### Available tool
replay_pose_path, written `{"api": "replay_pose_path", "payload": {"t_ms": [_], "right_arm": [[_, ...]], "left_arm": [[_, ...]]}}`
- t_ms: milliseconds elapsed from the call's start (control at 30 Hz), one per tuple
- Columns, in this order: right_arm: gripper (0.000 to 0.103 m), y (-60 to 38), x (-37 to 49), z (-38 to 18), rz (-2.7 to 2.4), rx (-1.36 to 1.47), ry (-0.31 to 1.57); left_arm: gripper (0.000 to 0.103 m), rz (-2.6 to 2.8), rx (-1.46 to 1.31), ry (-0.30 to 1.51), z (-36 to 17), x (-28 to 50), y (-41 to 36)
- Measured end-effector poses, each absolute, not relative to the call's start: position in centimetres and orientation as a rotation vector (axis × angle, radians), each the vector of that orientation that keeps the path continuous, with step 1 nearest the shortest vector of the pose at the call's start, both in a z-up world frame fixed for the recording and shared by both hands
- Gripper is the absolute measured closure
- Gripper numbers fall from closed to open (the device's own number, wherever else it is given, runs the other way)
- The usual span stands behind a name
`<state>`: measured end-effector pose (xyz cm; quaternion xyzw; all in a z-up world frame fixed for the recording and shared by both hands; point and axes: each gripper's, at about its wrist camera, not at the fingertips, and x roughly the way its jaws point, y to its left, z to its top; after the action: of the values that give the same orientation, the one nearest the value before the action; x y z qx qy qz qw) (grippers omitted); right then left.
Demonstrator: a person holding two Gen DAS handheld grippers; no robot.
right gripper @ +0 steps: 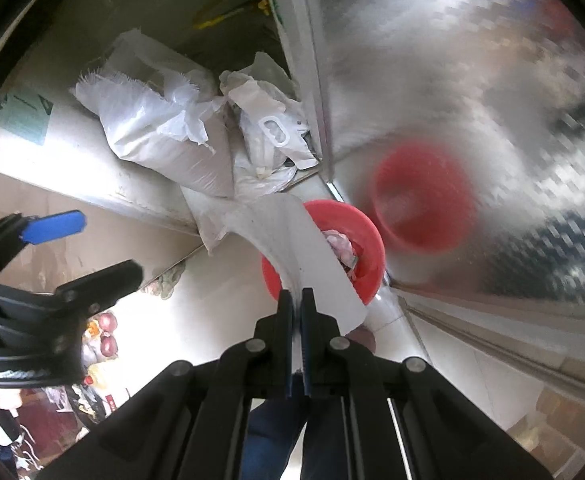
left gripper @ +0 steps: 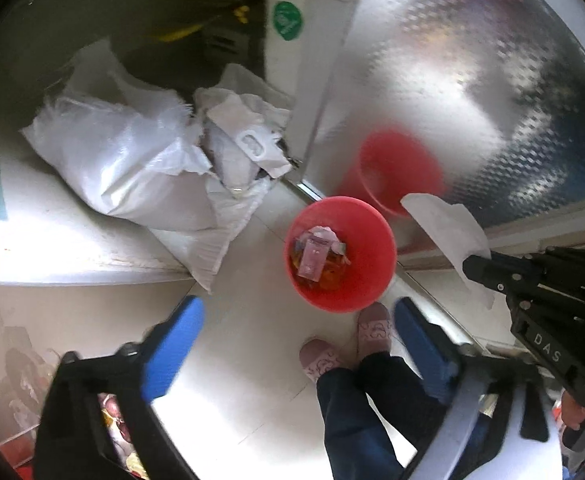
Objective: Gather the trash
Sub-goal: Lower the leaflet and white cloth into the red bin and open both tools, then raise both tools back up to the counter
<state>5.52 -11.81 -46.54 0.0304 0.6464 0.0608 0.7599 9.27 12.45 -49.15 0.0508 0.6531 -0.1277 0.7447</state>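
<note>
A red trash bucket (left gripper: pixel 376 240) stands on the white floor and holds several wrappers and scraps (left gripper: pixel 318 256). It also shows in the right wrist view (right gripper: pixel 366 236). My right gripper (right gripper: pixel 297 300) is shut on a white sheet of paper (right gripper: pixel 292 240), held above the bucket's near rim. In the left wrist view that gripper (left gripper: pixel 477 265) and the paper (left gripper: pixel 448 224) are to the right of the bucket. My left gripper (left gripper: pixel 298 316) is open and empty, high above the floor, its blue pads (left gripper: pixel 172 344) on either side of the bucket's near side.
White sacks and plastic bags (left gripper: pixel 132 160) lie piled at the left against a low ledge (left gripper: pixel 52 248). A shiny patterned metal door (left gripper: pixel 472 80) at the right reflects the bucket. The person's slippered feet (left gripper: pixel 374 326) stand just below the bucket.
</note>
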Motion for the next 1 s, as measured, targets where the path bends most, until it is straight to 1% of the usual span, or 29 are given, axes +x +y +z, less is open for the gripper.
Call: {"api": "replay_pose_path", "payload": {"t_ms": [367,400,433,467,500,533,667,767,867,1000], "right_arm": [[0.099,-10.9,6.9,-49.4,0.14,0.028,1.457],[0.094,-10.7,6.9,-49.7,0.142,0.018,1.467],[0.078,-10.7,6.9,-49.8,0.134,0.013,1.467],[0.065,-10.8,6.9,-49.8,0.13,0.013,1.464],[0.036,-10.8,6.8,-49.9,0.135,0.015,1.464],[0.025,-10.7,6.8,-50.0,0.138,0.008,1.464],[0.025,-10.5,6.3,-49.5,0.131,-0.024,1.454],[0.023,-10.8,6.0,-49.0,0.135,0.001,1.459],[0.016,-10.7,5.7,-47.7,0.132,0.015,1.44],[0.004,-10.0,5.1,-44.0,0.135,-0.008,1.383]], "left_arm": [[0.0,-0.246,0.1,1.478,-51.0,9.4,13.3],[0.0,-0.239,0.103,1.481,-51.2,9.3,13.4],[0.0,-0.233,0.106,1.485,-51.4,9.3,13.5],[0.0,-0.23,0.106,1.487,-51.4,9.2,13.5],[0.0,-0.228,0.106,1.489,-51.5,9.1,13.6],[0.0,-0.227,0.108,1.49,-51.5,9.0,13.6],[0.0,-0.22,0.117,1.486,-51.3,8.6,13.7],[0.0,-0.218,0.112,1.476,-50.5,8.4,13.8],[0.0,-0.206,0.123,1.457,-48.8,8.0,13.7],[0.0,-0.193,0.131,1.416,-44.8,7.3,13.8]]}}
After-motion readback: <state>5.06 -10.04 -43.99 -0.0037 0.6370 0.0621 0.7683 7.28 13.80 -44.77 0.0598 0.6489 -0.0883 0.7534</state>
